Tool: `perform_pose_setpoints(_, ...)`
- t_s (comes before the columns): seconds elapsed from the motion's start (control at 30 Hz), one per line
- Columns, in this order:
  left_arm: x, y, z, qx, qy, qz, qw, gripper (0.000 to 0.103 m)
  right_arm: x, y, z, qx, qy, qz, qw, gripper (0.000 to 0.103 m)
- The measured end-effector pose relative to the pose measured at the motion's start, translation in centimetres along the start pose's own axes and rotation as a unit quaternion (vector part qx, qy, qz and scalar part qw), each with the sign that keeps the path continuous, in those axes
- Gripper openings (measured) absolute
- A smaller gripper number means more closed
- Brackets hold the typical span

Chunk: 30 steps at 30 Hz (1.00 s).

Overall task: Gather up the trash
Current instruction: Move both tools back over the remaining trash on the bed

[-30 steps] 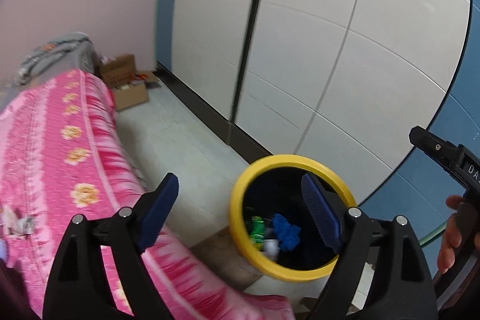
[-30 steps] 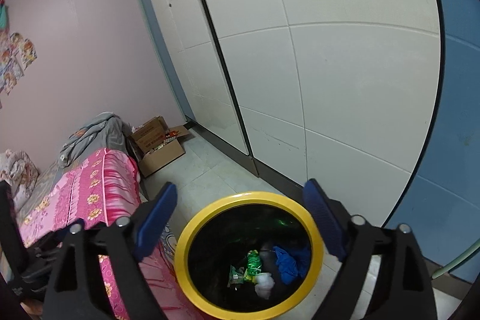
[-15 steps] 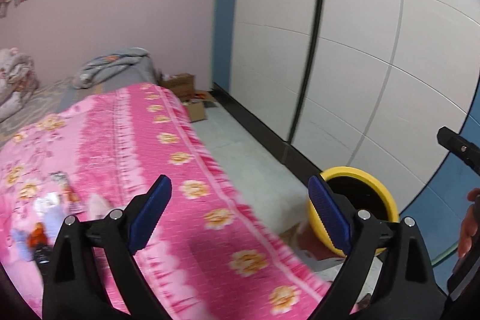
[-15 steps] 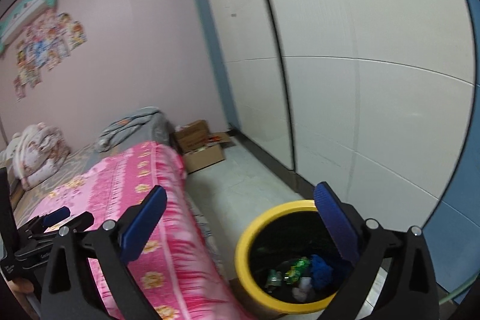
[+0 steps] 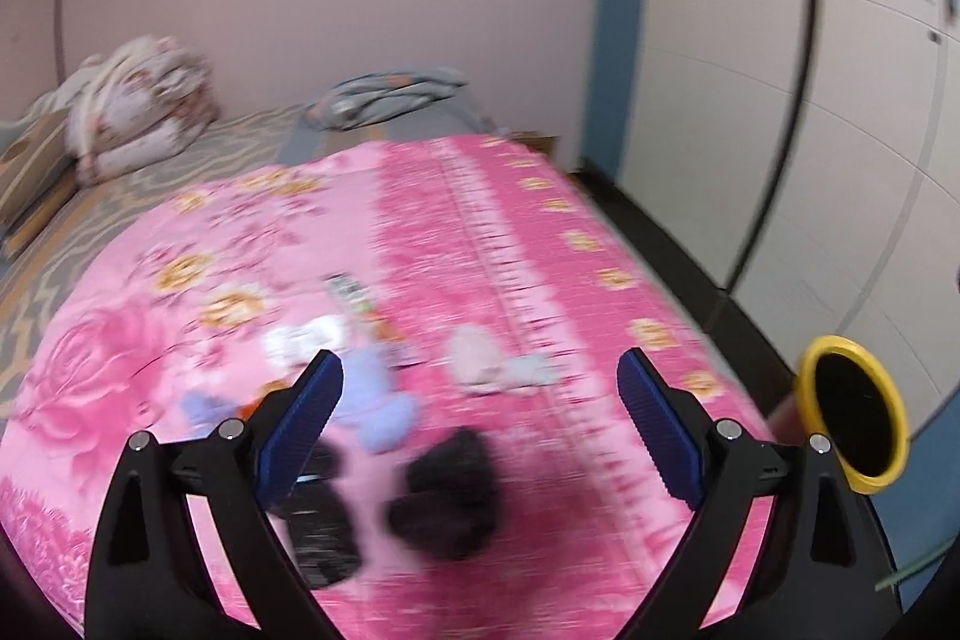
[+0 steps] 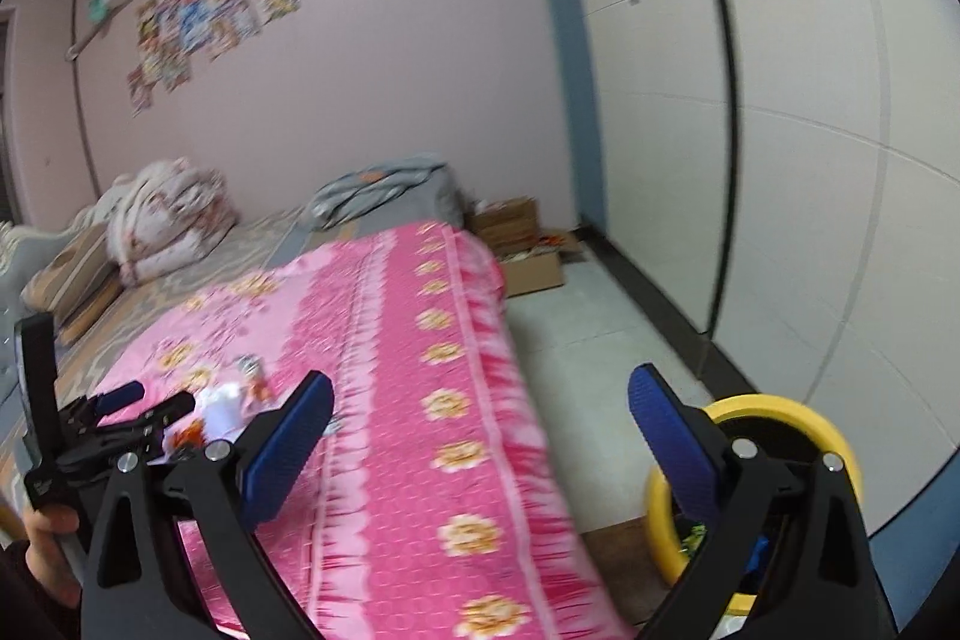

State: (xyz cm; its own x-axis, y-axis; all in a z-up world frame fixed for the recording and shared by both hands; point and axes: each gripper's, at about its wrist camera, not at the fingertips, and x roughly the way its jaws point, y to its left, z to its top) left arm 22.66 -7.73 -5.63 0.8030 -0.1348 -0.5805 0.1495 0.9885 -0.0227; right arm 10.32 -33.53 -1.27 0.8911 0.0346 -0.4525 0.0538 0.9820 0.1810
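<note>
My left gripper (image 5: 480,430) is open and empty above the pink flowered bedspread (image 5: 492,244). Blurred trash lies on it: a dark crumpled lump (image 5: 447,496), a flat black packet (image 5: 321,526), lilac scraps (image 5: 375,400), a white crumpled tissue (image 5: 486,361) and a small wrapper (image 5: 348,289). The yellow-rimmed black bin (image 5: 852,415) stands on the floor at the right. My right gripper (image 6: 480,436) is open and empty over the bed's edge; the bin (image 6: 780,412) shows behind its right finger, with trash inside. The left gripper (image 6: 114,418) shows at the left of the right wrist view.
White wardrobe doors (image 6: 810,160) run along the right wall. Open cardboard boxes (image 6: 528,250) sit on the floor past the bed. Folded quilts (image 6: 162,220) and a grey bundle (image 6: 384,187) lie at the bed's far end. Floor tiles (image 6: 576,340) separate bed and wardrobe.
Both grippers swung left, away from the bin and toward the bed. The trash on the bedspread now lies between my left gripper's fingers; the bin slid to the right edge.
</note>
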Motion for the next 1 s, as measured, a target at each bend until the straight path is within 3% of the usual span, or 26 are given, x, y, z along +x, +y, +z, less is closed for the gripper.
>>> perform_pose_setpoints(0.2, 1.5, 8.6, -1.3, -0.04, 0.017, 0.063, 0.997, 0.089, 2.4, 4.8, -1.4, -0.022, 0.034, 0.048, 0.998, 0.095)
perform_pose_setpoints(0.5, 5.1, 18.4, -3.5, -0.104, 0.049, 0.111, 0.9871, 0.089, 9.2, 13.2, -5.1, -0.058, 0.124, 0.114, 0.984, 0.095)
perform_pose_setpoints(0.67, 7.0, 21.4, -4.8, -0.136, 0.059, 0.115, 0.9822, 0.089, 12.5, 16.7, -7.2, -0.072, 0.168, 0.128, 0.975, 0.095)
perform_pose_setpoints(1.0, 10.3, 22.7, -7.0, -0.143, 0.083, 0.109, 0.9802, 0.086, 17.6, 20.4, -10.4, -0.097, 0.216, 0.119, 0.964, 0.095)
